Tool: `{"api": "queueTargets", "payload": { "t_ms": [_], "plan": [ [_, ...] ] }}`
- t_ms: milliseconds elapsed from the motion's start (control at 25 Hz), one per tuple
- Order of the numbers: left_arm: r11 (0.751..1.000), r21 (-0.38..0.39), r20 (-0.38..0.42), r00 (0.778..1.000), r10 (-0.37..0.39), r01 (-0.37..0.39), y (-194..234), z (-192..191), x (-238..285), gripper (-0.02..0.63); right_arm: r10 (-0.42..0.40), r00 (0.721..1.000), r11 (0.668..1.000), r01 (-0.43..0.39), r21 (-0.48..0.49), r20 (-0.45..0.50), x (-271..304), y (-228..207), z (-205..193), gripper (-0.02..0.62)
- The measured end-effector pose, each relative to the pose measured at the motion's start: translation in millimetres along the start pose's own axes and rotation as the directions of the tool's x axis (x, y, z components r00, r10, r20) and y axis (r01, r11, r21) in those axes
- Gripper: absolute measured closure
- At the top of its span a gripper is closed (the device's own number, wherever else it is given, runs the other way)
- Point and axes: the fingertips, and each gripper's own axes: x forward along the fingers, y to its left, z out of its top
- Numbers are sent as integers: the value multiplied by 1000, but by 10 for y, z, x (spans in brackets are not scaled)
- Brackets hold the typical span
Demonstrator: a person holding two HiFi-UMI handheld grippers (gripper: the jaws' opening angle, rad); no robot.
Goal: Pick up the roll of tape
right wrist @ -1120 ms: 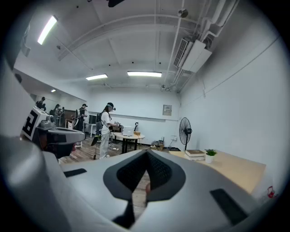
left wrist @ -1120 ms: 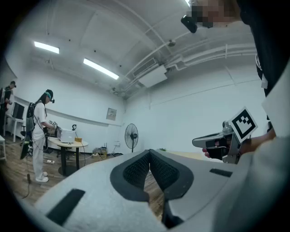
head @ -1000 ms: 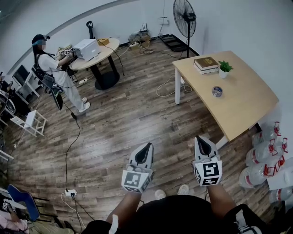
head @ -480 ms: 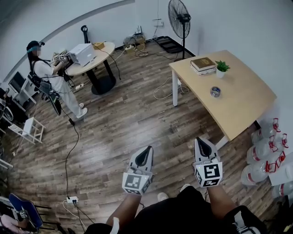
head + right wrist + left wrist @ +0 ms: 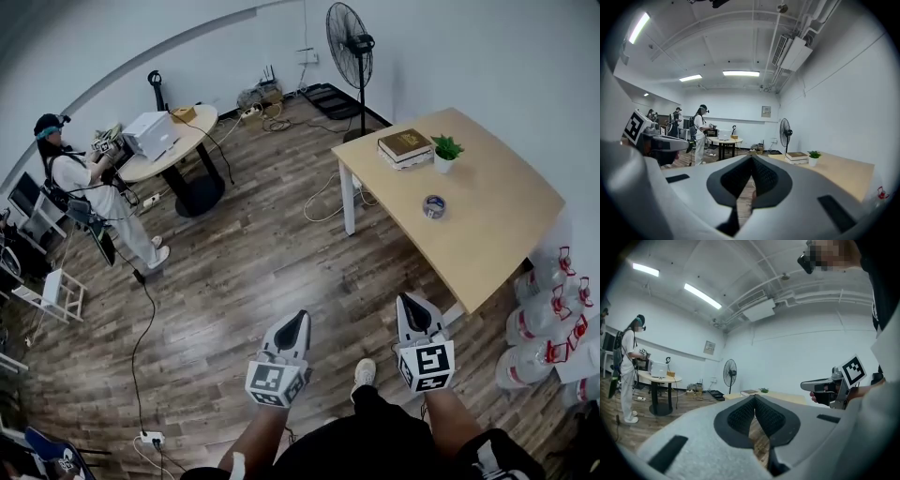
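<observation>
The roll of tape point(image 5: 433, 206), a small blue-grey ring, lies flat on the light wooden table point(image 5: 487, 244) in the head view, well ahead of both grippers. My left gripper point(image 5: 296, 321) and right gripper point(image 5: 411, 302) hang side by side over the wood floor, short of the table's near corner, both pointing level. In the left gripper view my left gripper point(image 5: 754, 397) has its jaws together with nothing between them. My right gripper point(image 5: 751, 157) is likewise shut and empty. The tape does not show in either gripper view.
A stack of books point(image 5: 405, 145) and a small potted plant point(image 5: 444, 150) sit at the table's far end. Water bottles point(image 5: 544, 319) crowd the floor right of the table. A standing fan point(image 5: 349, 47), a round table point(image 5: 173, 141), a person point(image 5: 80, 187) and a floor cable point(image 5: 141, 319) lie further off.
Both grippers have travelled forward over the floor toward the table, still shut. The table and tape now sit a little nearer, and a shoe shows between the arms.
</observation>
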Motion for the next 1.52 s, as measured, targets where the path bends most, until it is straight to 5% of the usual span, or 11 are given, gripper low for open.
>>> {"api": "queueTargets", "payload": {
  "t_ms": [600, 1200, 1520],
  "plan": [
    [992, 79, -11, 995, -97, 97, 76, 295, 1975, 606, -164, 985, 985, 161, 64, 44, 1130, -1589, 194, 601],
    [977, 89, -81, 979, -187, 194, 39, 178, 3155, 606, -237, 971, 967, 235, 98, 8, 1760, -2342, -47, 601],
    [948, 143, -41, 959, -281, 284, 236, 232, 3824, 606, -332, 943, 939, 331, 97, -6, 2189, -2757, -37, 601]
  ]
}}
